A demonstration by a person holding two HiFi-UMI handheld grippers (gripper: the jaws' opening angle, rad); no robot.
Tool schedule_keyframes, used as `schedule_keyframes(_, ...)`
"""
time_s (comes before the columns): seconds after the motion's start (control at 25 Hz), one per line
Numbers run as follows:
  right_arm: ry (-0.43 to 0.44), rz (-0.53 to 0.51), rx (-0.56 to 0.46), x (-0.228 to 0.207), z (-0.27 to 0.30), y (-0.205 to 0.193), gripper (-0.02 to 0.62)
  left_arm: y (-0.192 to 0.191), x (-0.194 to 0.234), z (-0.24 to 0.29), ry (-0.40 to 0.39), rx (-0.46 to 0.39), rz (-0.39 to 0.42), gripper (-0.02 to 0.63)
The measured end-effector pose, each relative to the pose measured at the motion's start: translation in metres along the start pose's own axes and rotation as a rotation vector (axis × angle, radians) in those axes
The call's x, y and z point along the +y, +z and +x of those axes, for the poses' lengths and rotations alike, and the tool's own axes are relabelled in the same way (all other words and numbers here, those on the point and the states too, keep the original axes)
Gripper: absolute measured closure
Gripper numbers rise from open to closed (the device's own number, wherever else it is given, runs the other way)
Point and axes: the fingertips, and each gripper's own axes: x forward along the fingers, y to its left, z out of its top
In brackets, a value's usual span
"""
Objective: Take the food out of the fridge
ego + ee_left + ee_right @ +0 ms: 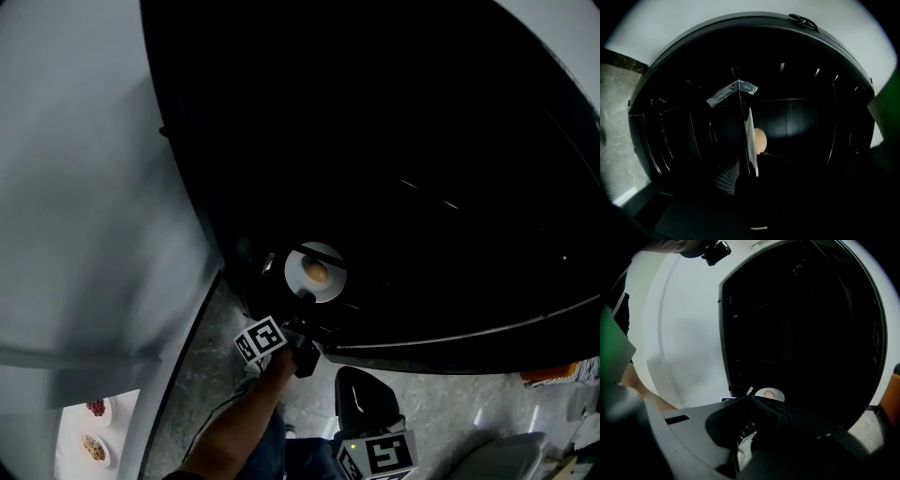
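A white plate (pixel 298 267) sits low in the dark fridge (pixel 394 141) with a round tan food item (pixel 318 273) on it. My left gripper (pixel 306 302) reaches in from below the opening, and its tips are at the plate's near rim. In the left gripper view the plate (pixel 751 136) appears edge-on between the dark jaws of the left gripper (pixel 745 185), which stand open, and the food (pixel 760 140) lies just behind it. My right gripper (pixel 352 377) hangs back outside the fridge. Its tips (pixel 751 397) meet, shut on nothing, with the plate (pixel 762 392) beyond them.
The grey fridge door (pixel 84 187) stands open at the left. Two small dishes of food (pixel 94 448) rest on a white surface at the lower left. A strip of tape (pixel 732 92) hangs inside the fridge. Speckled grey floor (pixel 450 403) lies below the fridge.
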Motion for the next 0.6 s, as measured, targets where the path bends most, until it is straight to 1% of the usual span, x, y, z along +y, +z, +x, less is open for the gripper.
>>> schedule_keyframes(0.12,-0.003,-0.003,0.007,-0.0018,0.0015,-0.001,0.575,0.0051,-0.0002,0.0031,-0.01,-0.02,-0.018,0.47)
schedule_keyframes(0.28,-0.01,0.004,0.016,-0.0073,0.0011,-0.0024,0.575,0.0071,-0.0065,0.0067,-0.022,-0.027,-0.018,0.55)
schedule_keyframes(0.44,-0.003,0.004,0.021,-0.0083,0.0013,-0.0011,0.574,0.0072,-0.0074,0.007,-0.013,-0.027,-0.04,0.565)
schedule_keyframes(0.6,0.013,0.005,0.022,-0.0063,0.0026,0.0026,0.575,0.0067,-0.0066,0.0035,0.002,-0.012,-0.028,0.583)
